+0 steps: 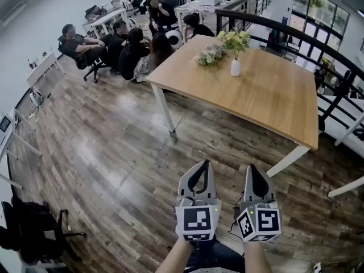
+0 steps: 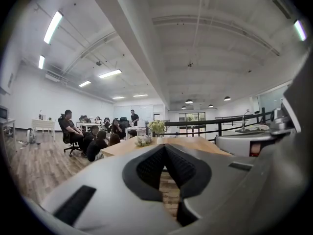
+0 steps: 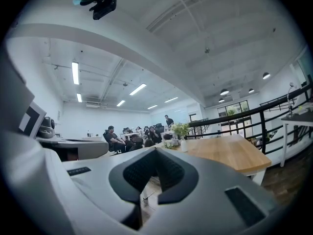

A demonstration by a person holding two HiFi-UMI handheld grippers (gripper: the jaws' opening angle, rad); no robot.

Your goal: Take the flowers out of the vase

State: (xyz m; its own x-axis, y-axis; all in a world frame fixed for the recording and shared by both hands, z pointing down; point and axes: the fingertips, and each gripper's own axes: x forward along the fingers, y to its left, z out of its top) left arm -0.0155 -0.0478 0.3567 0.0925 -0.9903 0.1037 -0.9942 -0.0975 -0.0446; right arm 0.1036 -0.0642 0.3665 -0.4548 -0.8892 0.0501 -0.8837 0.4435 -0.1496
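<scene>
A small white vase stands on the far part of a wooden table, holding pale yellow-green flowers. A second bunch of flowers lies on the tabletop just left of it. Both grippers are held low over the floor, well short of the table, pointing towards it. My left gripper is shut and holds nothing. My right gripper is shut and empty too. In the left gripper view, the flowers show far off above the closed tips. The right gripper view shows the vase beyond its shut jaws.
Wood-plank floor lies between me and the table. Several people sit on chairs and the floor beyond the table's left end, near desks. A black railing runs behind and right of the table. A black office chair stands at lower left.
</scene>
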